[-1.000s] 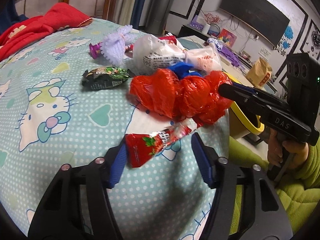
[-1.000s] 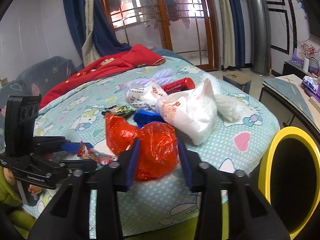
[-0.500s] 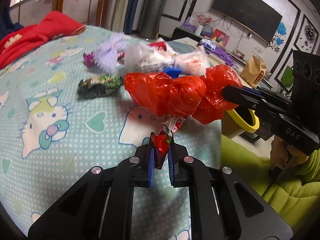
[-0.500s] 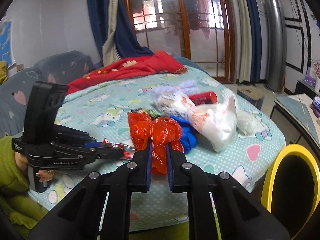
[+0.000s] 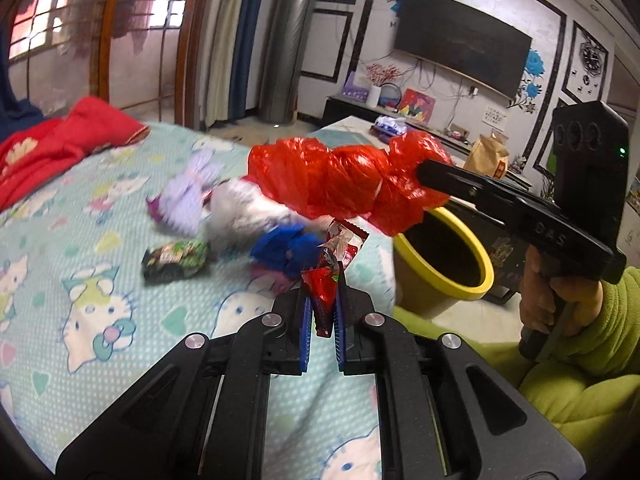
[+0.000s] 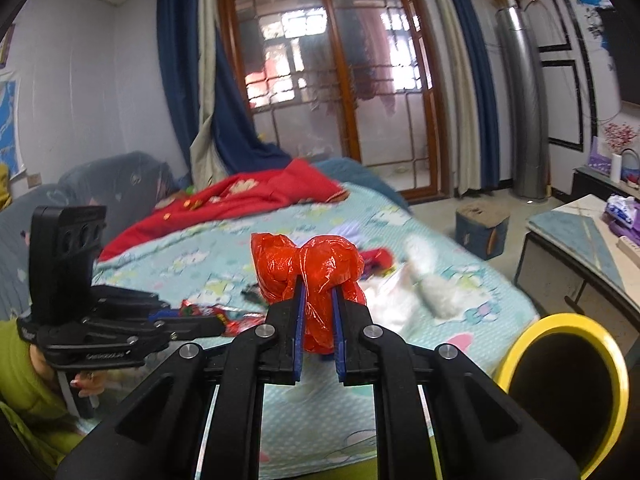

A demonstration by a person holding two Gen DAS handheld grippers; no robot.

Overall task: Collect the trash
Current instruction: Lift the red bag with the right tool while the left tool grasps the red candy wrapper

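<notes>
My left gripper [image 5: 322,300] is shut on a red candy wrapper [image 5: 326,276] and holds it above the bed. My right gripper [image 6: 318,300] is shut on a crumpled red plastic bag [image 6: 308,268], lifted off the bed; the bag also shows in the left wrist view [image 5: 340,184], close to the yellow-rimmed bin [image 5: 444,264]. The bin also shows at the lower right of the right wrist view [image 6: 560,384]. Left on the bed are a green wrapper [image 5: 176,258], a blue bag [image 5: 286,246], a white bag [image 5: 240,208] and a purple wrapper [image 5: 188,196].
The bed [image 5: 100,300] has a teal cartoon-cat sheet and a red blanket [image 5: 60,140] at its far end. A low table [image 6: 580,236] stands beyond the bin. A TV [image 5: 460,46] hangs on the wall.
Both grippers closed on their items and lifted them off the bed. The red bag has risen and moved toward the bin; the wrapper has come up with the left gripper.
</notes>
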